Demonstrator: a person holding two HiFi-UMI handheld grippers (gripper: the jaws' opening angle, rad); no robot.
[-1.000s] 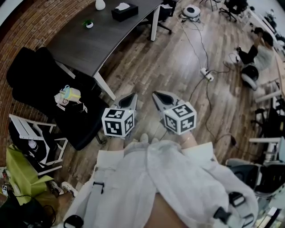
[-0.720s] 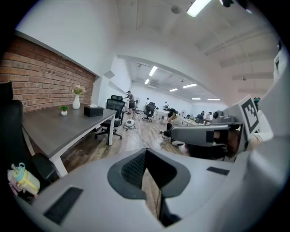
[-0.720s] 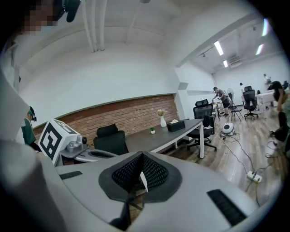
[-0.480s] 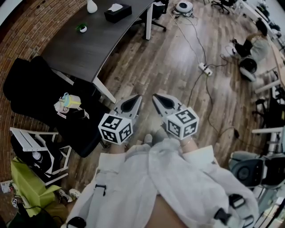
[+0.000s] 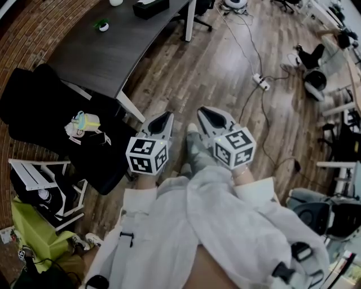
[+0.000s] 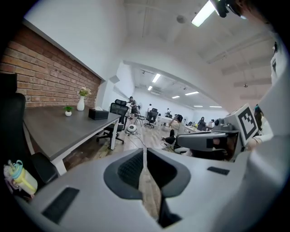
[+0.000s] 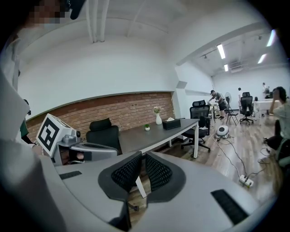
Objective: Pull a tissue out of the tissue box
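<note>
With the tissue box (image 5: 149, 7) at eleven o'clock on the far desk (image 5: 107, 53), the left gripper (image 5: 164, 117) and right gripper (image 5: 203, 112) are carried side by side, jaws closed and empty, probably because nothing is within reach.

Strip lights (image 6: 202, 13) are lighting the room evenly and glaring white overhead. Fisheye lenses are bending the edges into black corners. The head view is looking dimmer; the left hand-held gripper (image 6: 144, 156) is blurring up close.

Head view steeply down, gripper views forward (nearly level), all sharing the distant desk (image 5: 113, 46).
</note>
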